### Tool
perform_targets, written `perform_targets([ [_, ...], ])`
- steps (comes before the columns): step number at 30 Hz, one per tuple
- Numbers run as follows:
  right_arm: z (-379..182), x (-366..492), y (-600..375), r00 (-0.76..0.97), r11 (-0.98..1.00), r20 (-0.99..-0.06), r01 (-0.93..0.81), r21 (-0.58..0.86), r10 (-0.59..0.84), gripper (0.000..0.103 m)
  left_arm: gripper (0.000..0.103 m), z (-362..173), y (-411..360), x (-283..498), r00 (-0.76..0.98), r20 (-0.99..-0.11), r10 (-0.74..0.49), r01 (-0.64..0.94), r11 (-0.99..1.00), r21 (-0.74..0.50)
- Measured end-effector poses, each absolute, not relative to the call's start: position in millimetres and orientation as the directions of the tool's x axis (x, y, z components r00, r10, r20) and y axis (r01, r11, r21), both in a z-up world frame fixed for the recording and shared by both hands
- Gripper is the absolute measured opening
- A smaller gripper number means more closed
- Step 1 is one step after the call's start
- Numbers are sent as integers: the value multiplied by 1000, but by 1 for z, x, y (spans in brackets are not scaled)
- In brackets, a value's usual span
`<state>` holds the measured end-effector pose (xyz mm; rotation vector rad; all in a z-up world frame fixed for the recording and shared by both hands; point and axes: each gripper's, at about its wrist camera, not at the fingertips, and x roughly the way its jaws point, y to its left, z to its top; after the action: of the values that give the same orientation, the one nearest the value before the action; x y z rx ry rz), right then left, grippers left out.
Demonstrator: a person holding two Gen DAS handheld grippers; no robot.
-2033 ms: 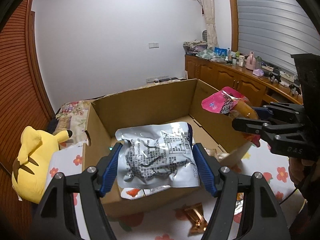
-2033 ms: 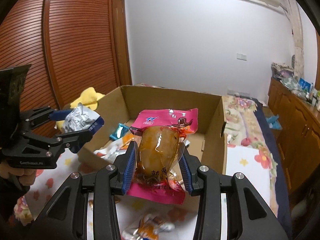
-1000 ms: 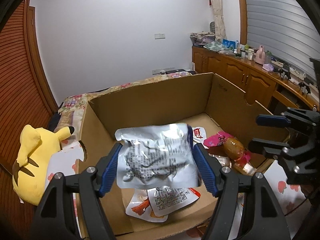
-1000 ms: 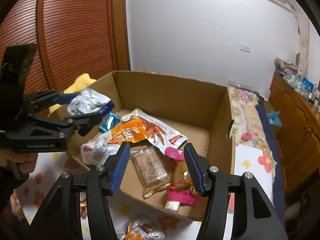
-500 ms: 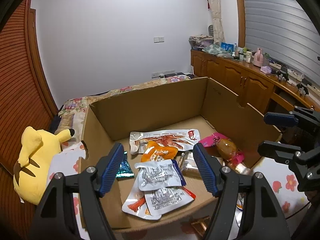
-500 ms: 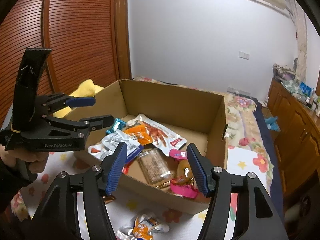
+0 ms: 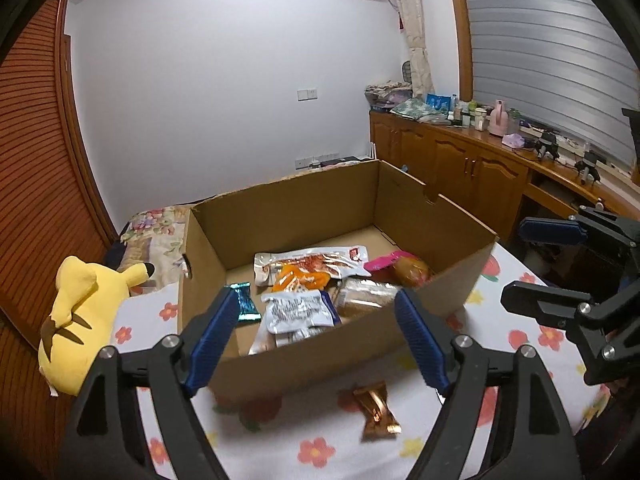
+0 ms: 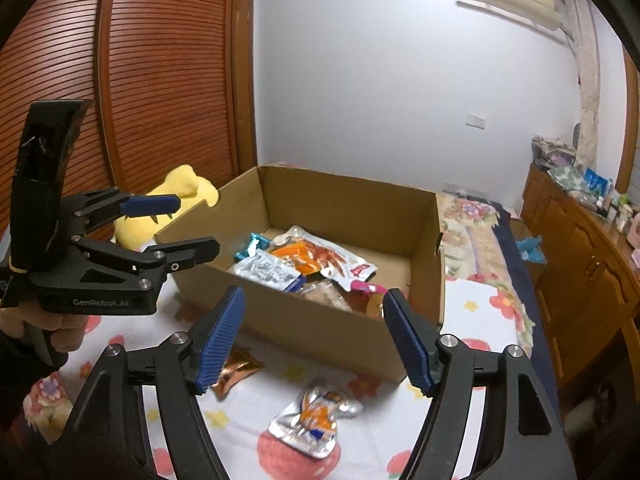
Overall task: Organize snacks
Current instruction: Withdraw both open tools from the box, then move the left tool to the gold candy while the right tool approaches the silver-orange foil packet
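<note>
Both my left gripper and right gripper have just dropped their packets into the cardboard box, jaws released, leaving the copper wrapper and silver pouch outside.

the cardboard box stands open-topped, so entry from above is free; its four walls block any sideways approach. inside, packets crowd the near half — the far half of the floor lies bare. on the flowered cloth a copper wrapper lies at 6 o'clock of the box and a silver-orange pouch near it — bare cloth lies around them. a yellow plush sits near the box's 9 o'clock side.
</note>
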<state>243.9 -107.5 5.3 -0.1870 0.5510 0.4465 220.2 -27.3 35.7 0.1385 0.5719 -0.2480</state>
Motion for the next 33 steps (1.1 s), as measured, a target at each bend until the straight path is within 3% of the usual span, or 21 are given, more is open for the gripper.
perform_targets([
  [3, 5, 229, -107, 769, 892, -530, -450, -49, 358, 87, 88, 35, -27, 206, 815, -546, -195, 267, 962, 55],
  [8, 0, 212, -110, 781, 905, -522, -424, -40, 343, 91, 89, 24, -24, 188, 800, -563, -209, 272, 962, 29],
  [33, -106, 241, -126, 642, 937, -721, -349, 29, 262, 91, 89, -80, -32, 181, 680, -703, -209, 290, 957, -5],
])
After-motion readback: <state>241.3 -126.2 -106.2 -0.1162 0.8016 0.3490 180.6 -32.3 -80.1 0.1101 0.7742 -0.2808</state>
